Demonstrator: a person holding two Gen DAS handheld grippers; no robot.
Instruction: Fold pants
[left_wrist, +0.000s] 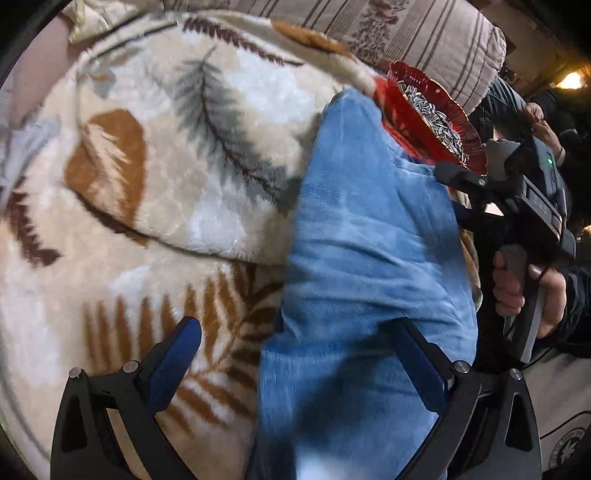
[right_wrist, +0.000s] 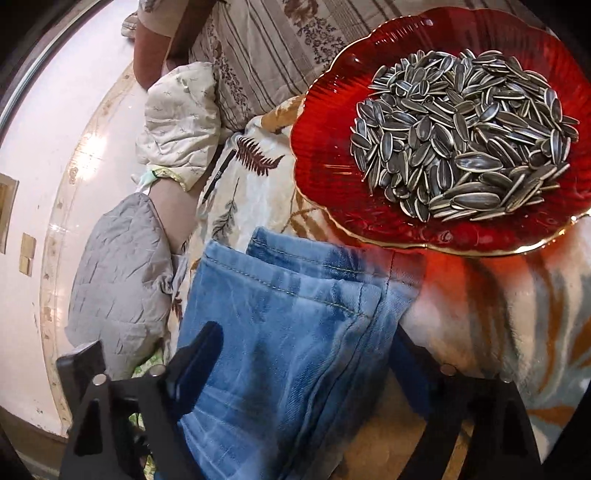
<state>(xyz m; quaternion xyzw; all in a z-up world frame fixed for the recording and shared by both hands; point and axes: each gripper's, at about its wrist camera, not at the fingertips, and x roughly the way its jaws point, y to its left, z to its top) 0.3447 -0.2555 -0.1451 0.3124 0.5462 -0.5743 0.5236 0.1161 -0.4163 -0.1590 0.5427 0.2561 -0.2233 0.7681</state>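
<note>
The blue fleece pants (left_wrist: 369, 258) lie on a leaf-patterned blanket (left_wrist: 155, 177), folded into a long band. My left gripper (left_wrist: 295, 350) is open; its right finger (left_wrist: 417, 354) rests on the pants and its left finger (left_wrist: 177, 354) is over the blanket. In the right wrist view the stitched hems of the pants (right_wrist: 295, 332) lie stacked between the fingers of my right gripper (right_wrist: 303, 369), which is open over them. The right gripper also shows in the left wrist view (left_wrist: 461, 177), at the far end of the pants.
A red glass dish (right_wrist: 332, 166) of sunflower seeds (right_wrist: 461, 136) sits on the blanket just beyond the pant hems; it also shows in the left wrist view (left_wrist: 391, 110). A striped quilt (right_wrist: 266, 55), a cream cushion (right_wrist: 181, 118) and a grey cushion (right_wrist: 118, 273) lie to the left. A person sits at right (left_wrist: 546, 122).
</note>
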